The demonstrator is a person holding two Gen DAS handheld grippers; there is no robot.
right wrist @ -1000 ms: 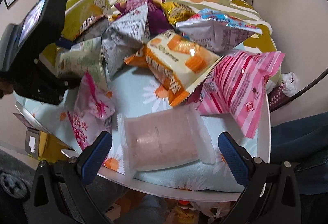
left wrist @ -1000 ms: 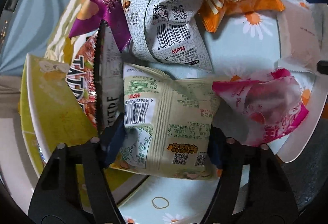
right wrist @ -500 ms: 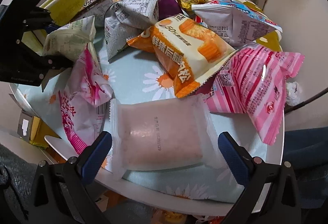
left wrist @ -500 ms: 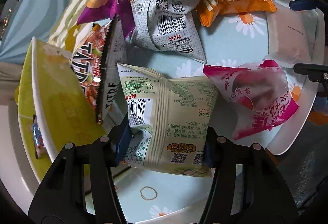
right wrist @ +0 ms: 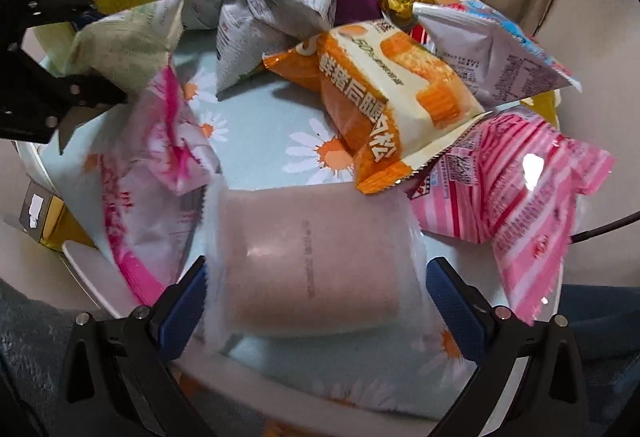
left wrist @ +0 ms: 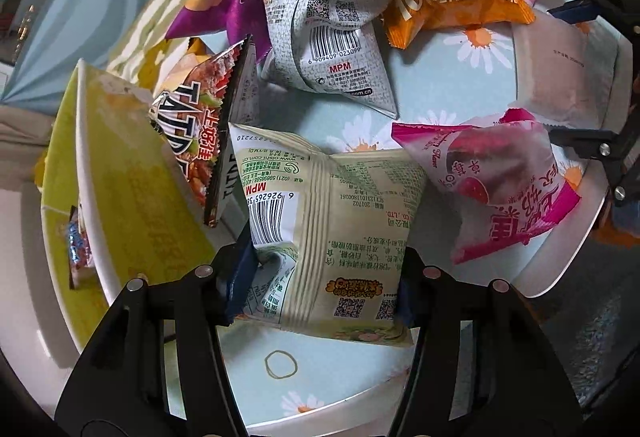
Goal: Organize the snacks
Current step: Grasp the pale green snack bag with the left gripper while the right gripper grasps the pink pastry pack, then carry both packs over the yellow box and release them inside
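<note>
My left gripper [left wrist: 322, 277] is shut on a pale green snack bag [left wrist: 332, 229] and holds it over the near part of the round table [left wrist: 352, 381]. The bag also shows in the right wrist view [right wrist: 120, 49], held by the left gripper at far left. My right gripper [right wrist: 316, 297] is open, its blue pads on either side of a pale pink translucent packet [right wrist: 312, 261] lying at the table's near edge. That packet shows in the left wrist view [left wrist: 560, 69] at right.
Several snack bags crowd the table: grey-white bag [left wrist: 332, 37], orange bag [right wrist: 392, 105], pink striped bag [right wrist: 512, 197], magenta-and-white bag [left wrist: 500, 181], purple bag [left wrist: 224, 5]. A yellow-green box [left wrist: 128, 189] with a red-black bag [left wrist: 200, 133] stands at the left.
My left gripper has pulled the green bag back toward the table's near edge. My right gripper has moved forward so the pink packet lies between its pads.
</note>
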